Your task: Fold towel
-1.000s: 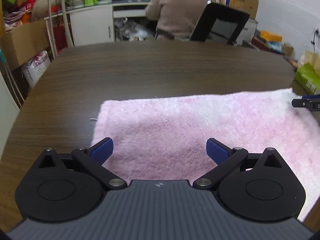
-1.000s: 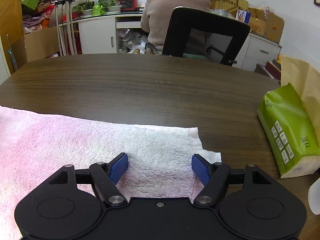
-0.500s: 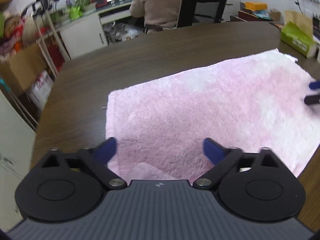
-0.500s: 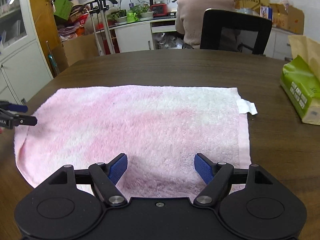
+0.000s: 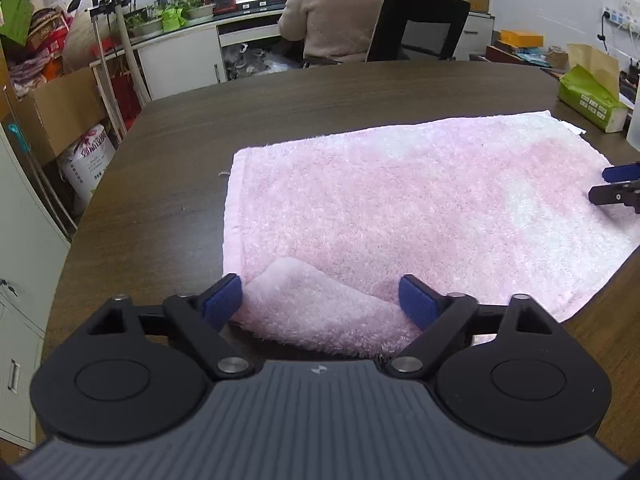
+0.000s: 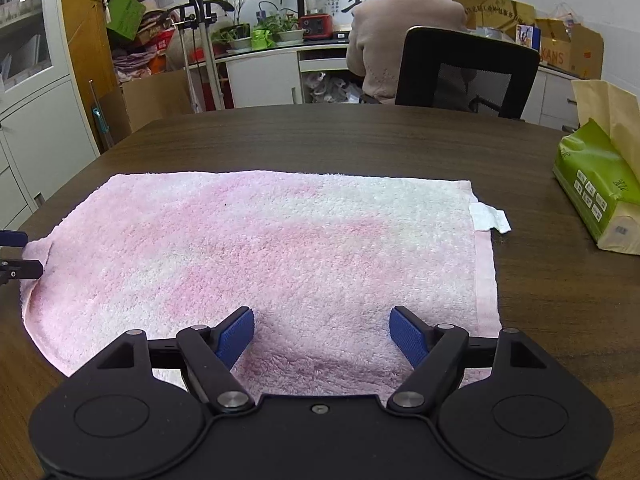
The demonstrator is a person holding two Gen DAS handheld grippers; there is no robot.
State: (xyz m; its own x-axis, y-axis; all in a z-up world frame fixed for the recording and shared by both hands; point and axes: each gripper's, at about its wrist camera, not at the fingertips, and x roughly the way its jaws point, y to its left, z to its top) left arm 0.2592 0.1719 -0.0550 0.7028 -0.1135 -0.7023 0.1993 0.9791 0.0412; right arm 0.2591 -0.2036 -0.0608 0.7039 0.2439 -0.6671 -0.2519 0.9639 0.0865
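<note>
The left gripper (image 5: 320, 298) sits at the near left corner of the pink towel (image 5: 420, 208), its blue pads spread wide. Between those pads a flap of the corner is turned up and back over the cloth, lying loose; the pads bracket it without pinching it, so this gripper is released. From here the towel runs ahead and away to the right, its long axis crossing in front of the tongs from left to right on the dark wooden table (image 5: 280, 96).

The right gripper (image 6: 322, 330) stands at the near edge towards the right end, pads also wide apart, with flat towel below and between them and nothing clamped. From it, the towel stretches ahead and far off to the left.

Both tongs are equally close to the near long edge, one per end, so the coming move looks like a paired pinch of that edge to carry it forward over the far edge.

The left wrist view alone shows the raised corner flap. The right wrist view alone shows the white label (image 6: 490, 218) at the far right corner, and how near the green tissue pack (image 6: 596, 188) is on the right, though well apart from the towel.
</note>
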